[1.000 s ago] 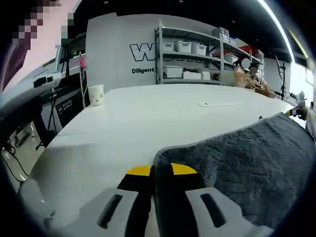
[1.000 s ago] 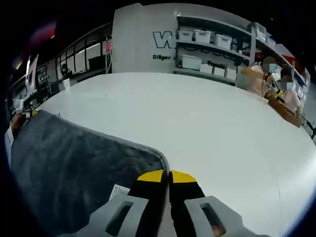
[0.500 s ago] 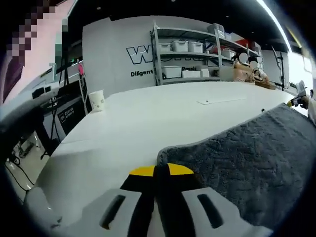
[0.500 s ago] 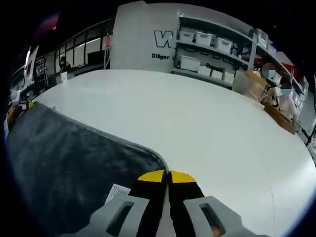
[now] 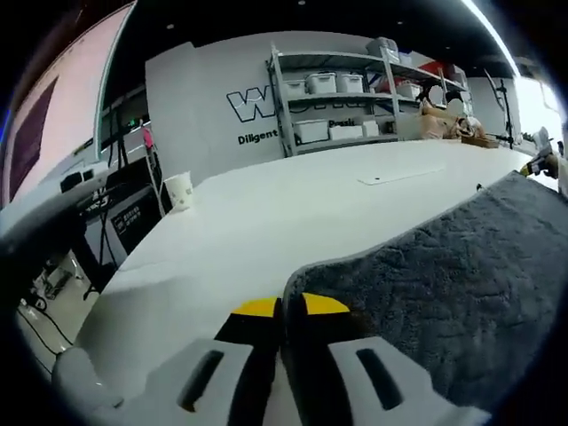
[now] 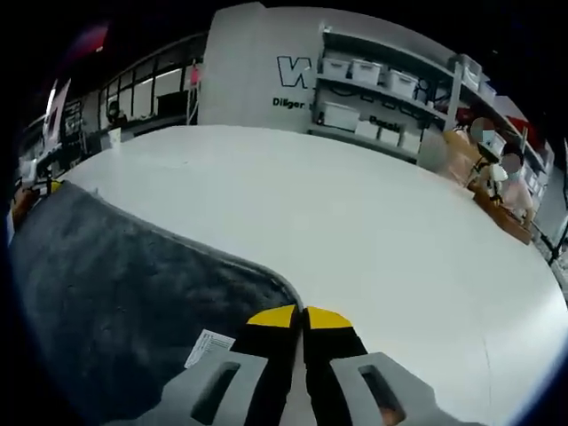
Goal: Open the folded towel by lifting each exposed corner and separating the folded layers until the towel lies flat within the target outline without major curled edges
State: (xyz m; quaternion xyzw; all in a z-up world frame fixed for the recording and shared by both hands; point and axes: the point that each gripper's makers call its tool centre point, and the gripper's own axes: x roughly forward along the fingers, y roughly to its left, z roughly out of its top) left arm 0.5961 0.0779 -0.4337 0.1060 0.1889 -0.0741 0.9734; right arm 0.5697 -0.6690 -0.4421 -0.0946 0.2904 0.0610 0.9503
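1. The towel point(image 5: 444, 293), a dark grey pile cloth, was held up off the white table point(image 5: 266, 222) by two of its corners, one in each hand-held gripper, so it hung stretched between them, not lying flat.
2. By my reckoning the unfolding was mostly done: the span between the two corners looked like one open sheet with a clean bound edge, but I could not see its lower part, so a remaining fold could not be ruled out.
3. What was left, as I judged it, was to lay the cloth down on the table and smooth any curl; I could make out no target outline on the table.
4. The left hand-held gripper point(image 5: 282, 306) had its yellow-tipped jaws pressed together on the towel's near corner, the cloth running away to the right of that view.
5. The right hand-held gripper point(image 6: 302, 315) was likewise clamped on the opposite corner, with a small white care label point(image 6: 206, 348) just beside its jaws and the towel point(image 6: 133, 293) spreading leftward.
6. Both pointed roughly level across the table, well apart from one another.
7. Farther off stood a paper cup point(image 5: 180, 190) near the table's edge, and beyond it metal shelving point(image 5: 333, 98) with white bins against a lettered wall.
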